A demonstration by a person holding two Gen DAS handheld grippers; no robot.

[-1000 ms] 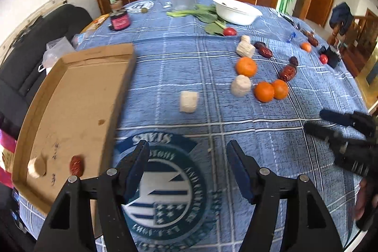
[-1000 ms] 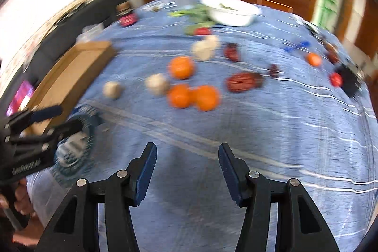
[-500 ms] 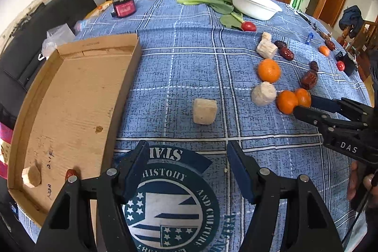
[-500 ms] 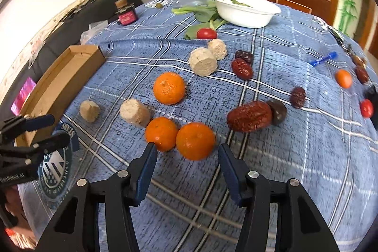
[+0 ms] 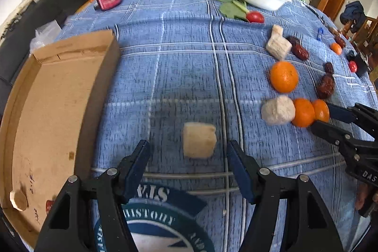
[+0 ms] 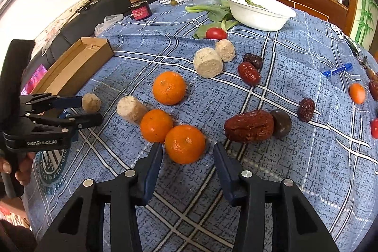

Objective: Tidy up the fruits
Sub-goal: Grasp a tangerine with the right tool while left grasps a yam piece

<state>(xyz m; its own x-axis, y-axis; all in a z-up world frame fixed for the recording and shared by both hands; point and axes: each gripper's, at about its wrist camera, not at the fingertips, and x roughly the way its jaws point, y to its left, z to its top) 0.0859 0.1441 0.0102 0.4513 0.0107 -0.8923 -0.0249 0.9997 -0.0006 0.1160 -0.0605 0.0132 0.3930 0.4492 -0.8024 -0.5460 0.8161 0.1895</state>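
right wrist: right tool (image 6: 187, 152) spread around front orange (image 6: 185, 143)
left tool (image 5: 187, 157): spread, empty
risk: orange rolls toward 11 o'clock neighbour (image 6: 156, 125)

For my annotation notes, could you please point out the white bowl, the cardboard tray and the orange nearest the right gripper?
white bowl (image 6: 257, 19): right wrist view, on its outer wall.
cardboard tray (image 5: 56, 96): left wrist view, on its bare floor.
orange nearest the right gripper (image 6: 185, 143): right wrist view, on its peel, centre.
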